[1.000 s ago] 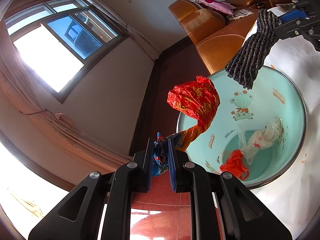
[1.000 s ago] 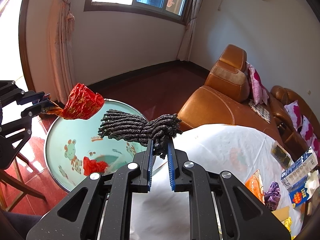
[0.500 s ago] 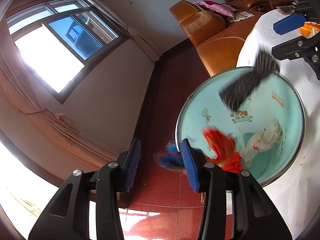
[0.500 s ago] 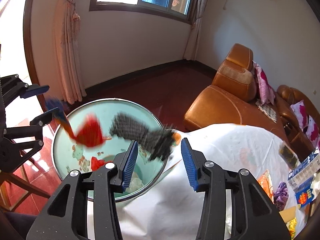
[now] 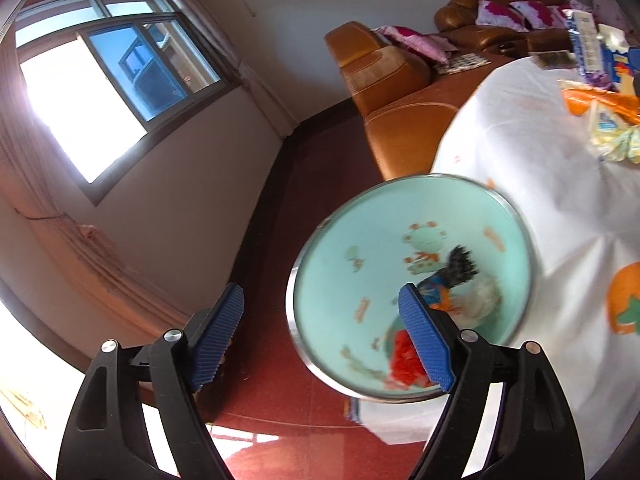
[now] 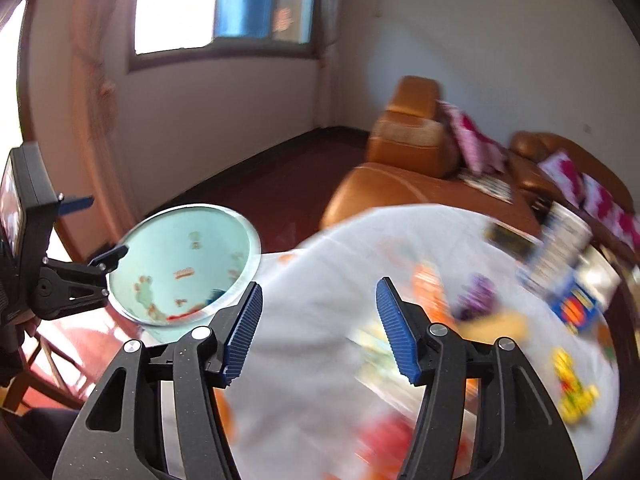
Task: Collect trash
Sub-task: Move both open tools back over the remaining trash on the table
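Basin point(image 5: 340, 280) w/ metal rim is sitting at table edge, just beside the white tablecloth point(image 5: 532, 184); dark red floor point(image 5: 320, 152) is lying open beyond it twd wall and window point(image 5: 120, 80). Brown leather sofa point(image 5: 384, 80) is standing near far side of table.

L gripper point(image 5: 320, 328): jaws opening, already wide, nothing btwn the ribbed blue pads point(image 5: 218, 340); it is hanging over the basin's near rim and floor. R gripper point(image 6: 318, 328): jaws opening, moderately wide, nothing btwn them; it is hovering over the cloth; view is heavily motion-blurred.

Basin: round, smooth, pale turquoise inside w/ cartoon prints. Trash in basin bottom: dark ribbed knit piece point(image 5: 462, 266), red crinkled wrapper point(image 5: 404, 360), whitish plastic bag point(image 5: 482, 298), blue/orange scrap point(image 5: 434, 290), all lying touching or overlapping; some blur.

More litter is sitting on the cloth, well apart from basin: orange packet point(image 5: 596, 100), blue-white carton point(image 6: 568, 248), purple wrapper point(image 6: 476, 296), yellow bits point(image 6: 572, 392); details too blurred to tell.
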Motion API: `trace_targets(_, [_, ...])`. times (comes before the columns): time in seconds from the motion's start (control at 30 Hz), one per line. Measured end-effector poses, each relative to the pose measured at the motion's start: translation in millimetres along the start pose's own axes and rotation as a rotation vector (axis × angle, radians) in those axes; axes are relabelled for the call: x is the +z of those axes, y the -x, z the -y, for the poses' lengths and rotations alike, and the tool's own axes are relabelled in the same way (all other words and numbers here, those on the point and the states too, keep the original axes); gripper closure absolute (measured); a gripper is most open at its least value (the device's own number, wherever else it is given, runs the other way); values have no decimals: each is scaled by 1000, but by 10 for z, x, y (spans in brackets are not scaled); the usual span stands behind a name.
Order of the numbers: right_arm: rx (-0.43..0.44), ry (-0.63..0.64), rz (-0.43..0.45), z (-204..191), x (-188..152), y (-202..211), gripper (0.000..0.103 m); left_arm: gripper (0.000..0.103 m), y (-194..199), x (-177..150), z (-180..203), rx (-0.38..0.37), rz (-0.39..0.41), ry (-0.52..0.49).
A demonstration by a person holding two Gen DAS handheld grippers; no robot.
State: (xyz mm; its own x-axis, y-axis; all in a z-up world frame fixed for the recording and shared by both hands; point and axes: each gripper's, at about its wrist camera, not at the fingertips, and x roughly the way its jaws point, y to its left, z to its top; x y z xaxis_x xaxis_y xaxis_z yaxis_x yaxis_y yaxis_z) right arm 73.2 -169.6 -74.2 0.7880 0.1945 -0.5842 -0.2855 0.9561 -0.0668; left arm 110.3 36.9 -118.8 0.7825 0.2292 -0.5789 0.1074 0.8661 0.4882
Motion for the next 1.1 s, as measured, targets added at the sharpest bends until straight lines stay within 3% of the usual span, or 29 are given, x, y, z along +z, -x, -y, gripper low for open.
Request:
trace_targets(0.2, [-177,-187,0,931,-492,436,42,22,158,154,540,-85,39,-95])
trace_targets(0.43, [-299,-331,-37,1621,-1031,628,41,21,287,584,1034,-156,115,-148])
trace_targets(0.53, [-322,-375,-40,1762,-1172,700,41,21,365,753,1180,-186,132,-142])
trace_targets(0.67, [-356,-396,-29,1891,-1341,817,38,10,633,901,1396,-234,183,-133])
trace_targets(0.9, [-419,-450,0,2096,-1575,1101,36,6,1003,1143,1933,-315,264,-183])
trace_targets(1.03, [-428,-477,10,2129,-1712,1182,34,6,1108,1163,2298,-342,272,-249])
trace_targets(1.1, [-418,-479,10,2119,-1738,1173,34,6,1040,1104,2426,-315,249,-292])
